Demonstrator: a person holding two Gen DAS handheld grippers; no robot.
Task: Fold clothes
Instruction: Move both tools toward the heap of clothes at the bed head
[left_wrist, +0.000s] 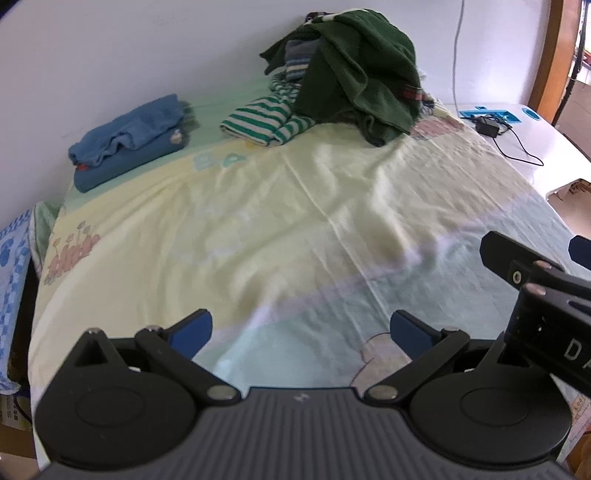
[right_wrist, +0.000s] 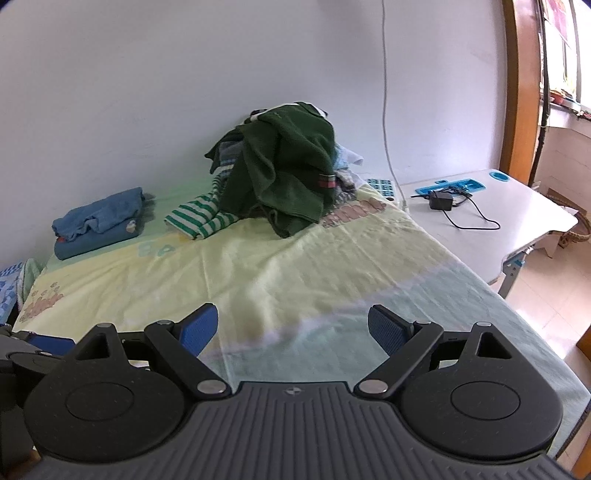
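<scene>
Looking across the bed (right_wrist: 295, 266) from its near edge, left to right. Far left, by the wall: a folded blue stack (right_wrist: 98, 221), squared but with a rumpled top layer. Centre, against the wall: the heap (right_wrist: 284, 177) of loose clothes, a dark green garment (left_wrist: 362, 74) draped over it and a green-striped top (left_wrist: 266, 122) trailing out at its foot. Right: a white desk (right_wrist: 524, 210) with a charger (right_wrist: 441, 201) and cable just beside the bed. Near edge: left gripper (left_wrist: 301, 330) and right gripper (right_wrist: 291, 326), both with jaws spread wide and nothing between them, above bare sheet.

Likely faults: the garments are tangled, so pulling the green one may drag the striped one or topple the heap toward the desk and cable. A one-sided pinch would lift the cloth bunched. A careless sweep leftward could disturb the blue stack.
</scene>
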